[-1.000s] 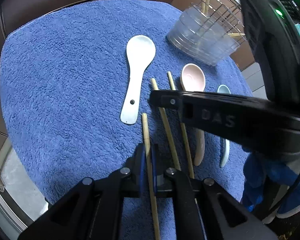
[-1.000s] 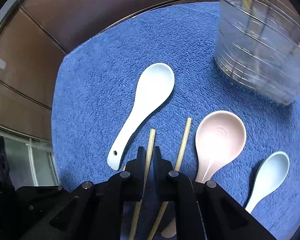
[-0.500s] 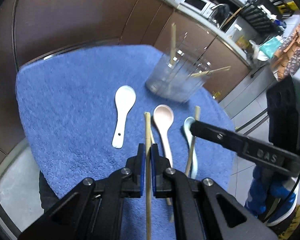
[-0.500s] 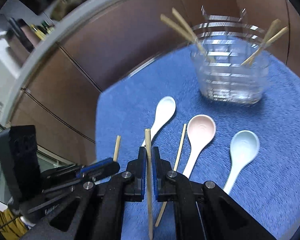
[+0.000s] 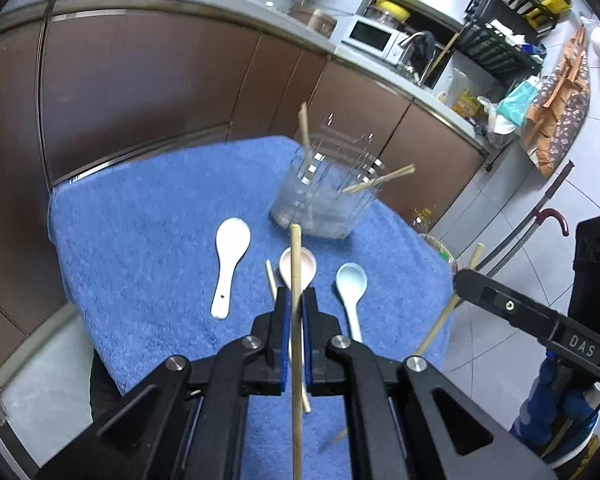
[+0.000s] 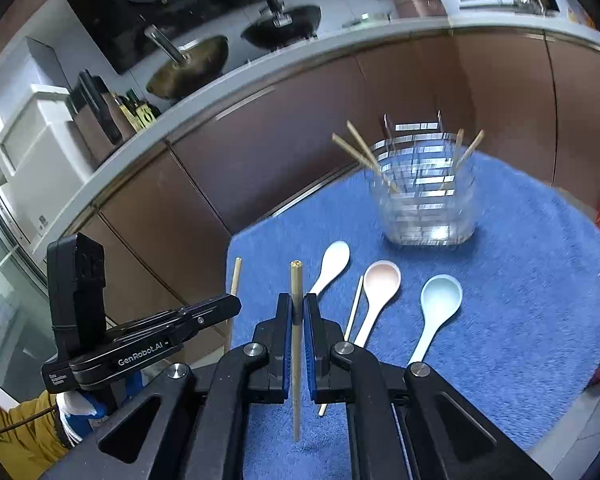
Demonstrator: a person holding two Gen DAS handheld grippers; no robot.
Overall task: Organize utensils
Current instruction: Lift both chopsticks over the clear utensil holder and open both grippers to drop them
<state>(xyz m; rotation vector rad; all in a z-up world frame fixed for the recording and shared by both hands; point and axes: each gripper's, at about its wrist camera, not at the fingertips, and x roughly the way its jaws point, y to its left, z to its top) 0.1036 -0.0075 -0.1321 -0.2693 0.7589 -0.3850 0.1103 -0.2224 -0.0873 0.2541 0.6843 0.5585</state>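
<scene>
Left claw (image 5: pixel 296 312) clamped on a chopstick (image 5: pixel 296 264), held lifted above the blue towel (image 5: pixel 140 220), tip pointing toward the far side. Right claw (image 6: pixel 297 316) likewise clamped on a second chopstick (image 6: pixel 296 280), also clear of the towel, roughly upright between the pads. Both sticks gripped near mid-length, long tails hanging out below the pads.

Beyond the claws, on the towel: one loose chopstick (image 6: pixel 354 304) lying between white spoon (image 6: pixel 332 264) and pink spoon (image 6: pixel 380 284); blue spoon (image 6: pixel 438 300) further right. Clear holder (image 6: pixel 424 196) at the far edge, four chopsticks already leaning in it.

Judged step: carrying both sticks to the holder.

Risks noted:
- Thin round stick between flat pads, likely to pivot or slip if swung fast.
- Tips could catch on the holder rim or on the leaning sticks and be knocked out of line.
- Light holder on soft towel, could tip if pushed sideways.
- Two claws converging on one opening, collision possible.
</scene>
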